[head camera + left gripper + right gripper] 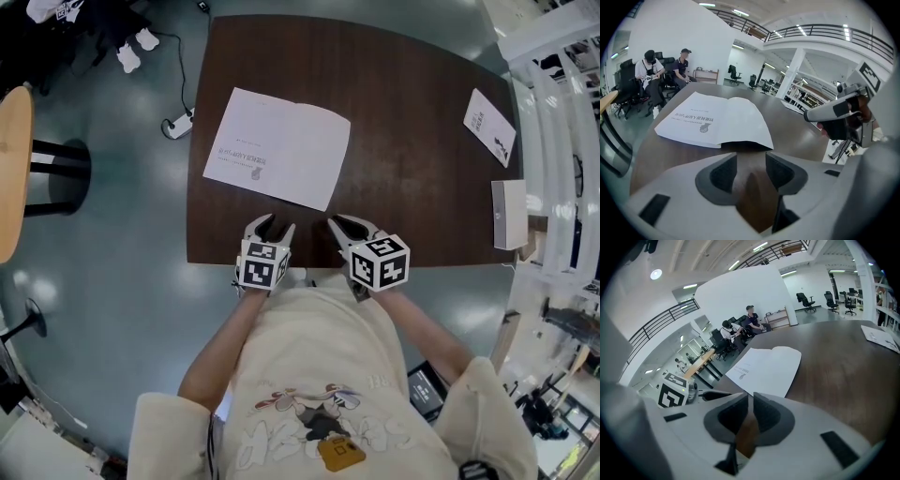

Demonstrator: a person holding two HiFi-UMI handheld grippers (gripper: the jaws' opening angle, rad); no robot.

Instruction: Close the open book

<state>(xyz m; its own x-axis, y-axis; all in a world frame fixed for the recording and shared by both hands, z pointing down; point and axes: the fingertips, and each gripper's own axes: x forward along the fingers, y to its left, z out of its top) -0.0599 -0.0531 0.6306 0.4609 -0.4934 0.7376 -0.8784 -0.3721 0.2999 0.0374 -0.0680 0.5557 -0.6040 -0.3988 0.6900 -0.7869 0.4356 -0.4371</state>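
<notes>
The left gripper's point(751, 161) fingers point(719, 176) stand released, with a clear gap between them that shows only bare desk point(412, 187). The right gripper's point(751, 401) fingers point(729, 418) are clenched to a thin slit and hold nothing. Both grippers hang side by side over the near edge of the desk, tilted down and pointing toward the far side. Neither touches anything.

The book point(277, 145) lies open and flat just beyond them, on the left half of the desk. Its near right corner is closest to the fingertips but apart from them. Both white halves face up, with a line of print on the left one and the fold running from near to far. Well off to the right lie a leaflet point(489, 127) and a white box point(509, 214), which play no part here.

This looks like the approach, and the closing itself is not yet begun. The next move probably calls for a fingertip to slip under one free edge, likely the right half's. That half would then swing up over the fold onto the other, while the second gripper steadies the book so it does not slide on the smooth desk.
</notes>
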